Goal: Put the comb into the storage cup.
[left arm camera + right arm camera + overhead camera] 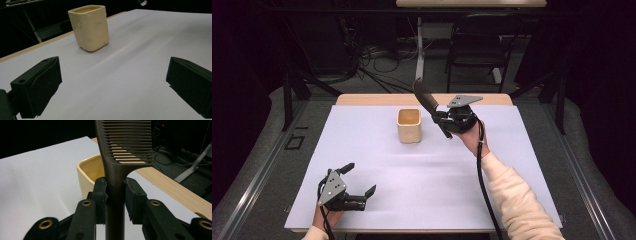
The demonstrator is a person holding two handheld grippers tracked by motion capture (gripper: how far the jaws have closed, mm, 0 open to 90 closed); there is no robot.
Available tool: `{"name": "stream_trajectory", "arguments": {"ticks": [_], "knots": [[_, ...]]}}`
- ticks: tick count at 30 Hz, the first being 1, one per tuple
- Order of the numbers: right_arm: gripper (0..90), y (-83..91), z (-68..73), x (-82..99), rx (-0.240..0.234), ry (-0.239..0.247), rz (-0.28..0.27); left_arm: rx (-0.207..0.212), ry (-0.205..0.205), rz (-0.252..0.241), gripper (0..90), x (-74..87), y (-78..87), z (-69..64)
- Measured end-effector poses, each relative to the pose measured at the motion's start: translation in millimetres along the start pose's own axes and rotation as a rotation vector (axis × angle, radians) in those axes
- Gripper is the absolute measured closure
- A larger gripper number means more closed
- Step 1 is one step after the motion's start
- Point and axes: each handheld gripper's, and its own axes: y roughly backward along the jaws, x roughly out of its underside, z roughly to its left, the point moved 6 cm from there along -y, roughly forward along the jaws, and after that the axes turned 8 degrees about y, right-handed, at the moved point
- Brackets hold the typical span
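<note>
Slotted spatula, dark brown, is pinched by its handle between the jaws of the right gripper, its slotted blade raised up and tilted toward the far left, above the far right part of the white sheet. Just to its left, a cream square-sided cup stands upright on the sheet, empty inside as far as the high view shows. At the near left, the left gripper is held low over the sheet with its jaws spread wide and nothing between them.
</note>
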Motion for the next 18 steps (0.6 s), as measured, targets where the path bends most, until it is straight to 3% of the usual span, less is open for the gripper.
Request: {"name": "stream_trajectory", "arguments": {"ticks": [18], "knots": [[72.1,-8.4,-3.4,-14.2,0.01,0.005,-0.008,0.0,0.002,-0.003,0.1,-0.3,0.7,0.1]]}}
